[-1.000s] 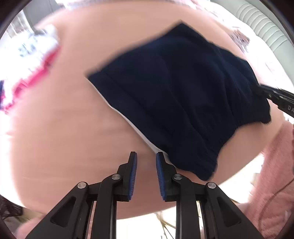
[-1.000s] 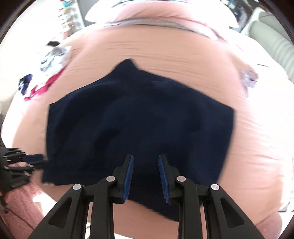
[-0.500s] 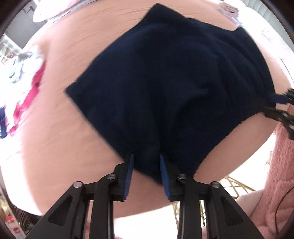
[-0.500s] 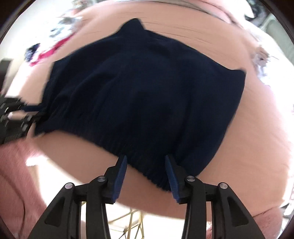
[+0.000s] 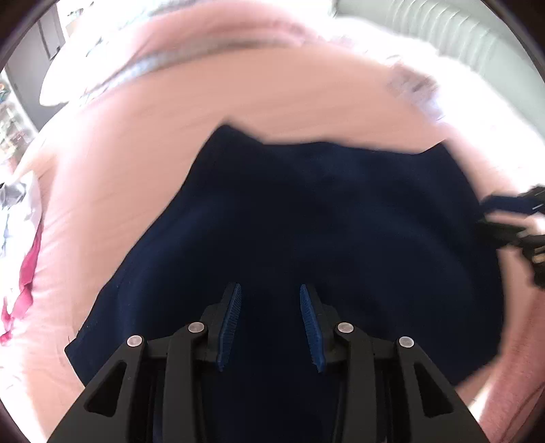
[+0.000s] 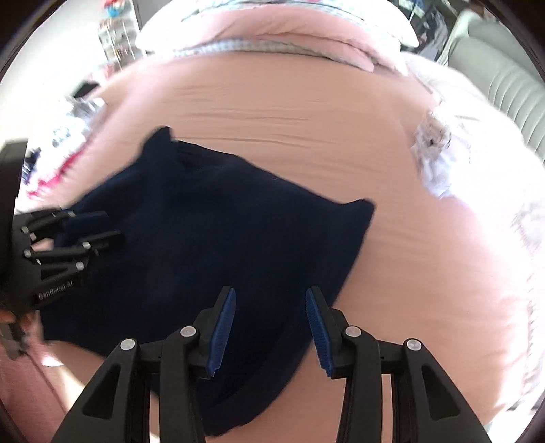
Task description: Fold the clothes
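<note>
A navy blue knitted garment (image 5: 316, 245) lies spread flat on a bed with a pink sheet (image 5: 143, 163). All places below are given relative to this garment.

The left tool (image 5: 270, 306) stands over the near part of the garment, with its fingers apart in a medium gap. Dark cloth fills the space between the blue pads (image 5: 230, 320), but the pads do not press on it. In the right wrist view the left tool (image 6: 98, 228) shows at the garment's left edge, and there too a gap is seen between its fingers.

The right tool (image 6: 270, 310) is also parted, somewhat wider, and it holds nothing. It hangs over the near right part of the garment (image 6: 204, 245), and the cloth runs under both fingers. In the left wrist view the right tool (image 5: 500, 214) is at the garment's right edge, blurred.

On the body of the left tool, white letters can be read, roughly "GenRobot.AI", though they are small and not sharp.

Beyond the far edge of the garment lie pink pillows (image 6: 289, 30). To the far right there is a small crumpled pale cloth (image 6: 434, 150) on the sheet, and further right a padded grey-green headboard (image 6: 504, 88). To the left lies red and white clothing (image 5: 27, 272), blurred. Nothing lies on top of the garment.
</note>
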The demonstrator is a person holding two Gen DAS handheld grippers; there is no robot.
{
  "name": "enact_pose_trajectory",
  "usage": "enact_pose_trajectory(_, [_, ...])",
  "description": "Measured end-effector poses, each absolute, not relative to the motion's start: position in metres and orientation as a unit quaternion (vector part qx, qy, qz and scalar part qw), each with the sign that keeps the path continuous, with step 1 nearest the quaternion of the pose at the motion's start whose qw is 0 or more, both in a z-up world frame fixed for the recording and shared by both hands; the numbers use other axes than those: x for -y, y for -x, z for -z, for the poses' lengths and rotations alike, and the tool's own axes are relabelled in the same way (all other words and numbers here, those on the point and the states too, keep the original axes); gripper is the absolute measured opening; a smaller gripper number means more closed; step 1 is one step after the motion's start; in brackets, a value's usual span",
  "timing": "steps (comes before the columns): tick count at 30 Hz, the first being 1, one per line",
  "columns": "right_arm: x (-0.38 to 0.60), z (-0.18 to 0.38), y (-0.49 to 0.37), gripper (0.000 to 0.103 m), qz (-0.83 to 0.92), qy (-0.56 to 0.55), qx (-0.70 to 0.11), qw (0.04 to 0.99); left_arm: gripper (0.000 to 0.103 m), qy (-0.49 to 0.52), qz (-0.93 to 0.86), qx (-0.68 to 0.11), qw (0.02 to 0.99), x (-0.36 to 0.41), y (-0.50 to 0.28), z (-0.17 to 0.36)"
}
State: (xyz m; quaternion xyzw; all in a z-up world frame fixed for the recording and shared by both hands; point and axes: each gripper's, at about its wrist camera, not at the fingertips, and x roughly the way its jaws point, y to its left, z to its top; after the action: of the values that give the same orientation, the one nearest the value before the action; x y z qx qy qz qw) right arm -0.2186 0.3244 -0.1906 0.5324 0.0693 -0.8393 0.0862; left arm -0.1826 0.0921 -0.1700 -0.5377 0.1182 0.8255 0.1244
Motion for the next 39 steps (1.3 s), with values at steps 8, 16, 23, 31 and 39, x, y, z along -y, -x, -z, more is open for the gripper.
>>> enact_pose_trajectory(8, [-0.347,0.18,0.215,0.042,0.832,-0.538,-0.075,0.113,0.04,0.56,-0.82,-0.115,0.02,-0.023,0.167,0.162])
enact_pose_trajectory(16, [-0.362,0.179,0.219,0.042,0.849,-0.518,-0.033,0.099,0.053,0.541,-0.835,0.029,-0.097,0.071,0.15,0.137])
enact_pose_trajectory(23, [-0.418,0.187,0.21,0.043,0.849,-0.525,0.053,0.019,0.054,0.53,-0.832,0.146,-0.077,0.071,0.155,0.145])
enact_pose_trajectory(31, [-0.433,0.204,0.207,0.063,0.829,-0.545,0.112,0.064,0.009,0.519,-0.85,0.088,-0.023,0.06,0.187,0.16])
enact_pose_trajectory(39, [-0.372,0.18,0.192,0.011,0.847,-0.513,0.032,0.135,0.008,0.511,-0.854,0.024,-0.093,0.069,0.173,0.154])
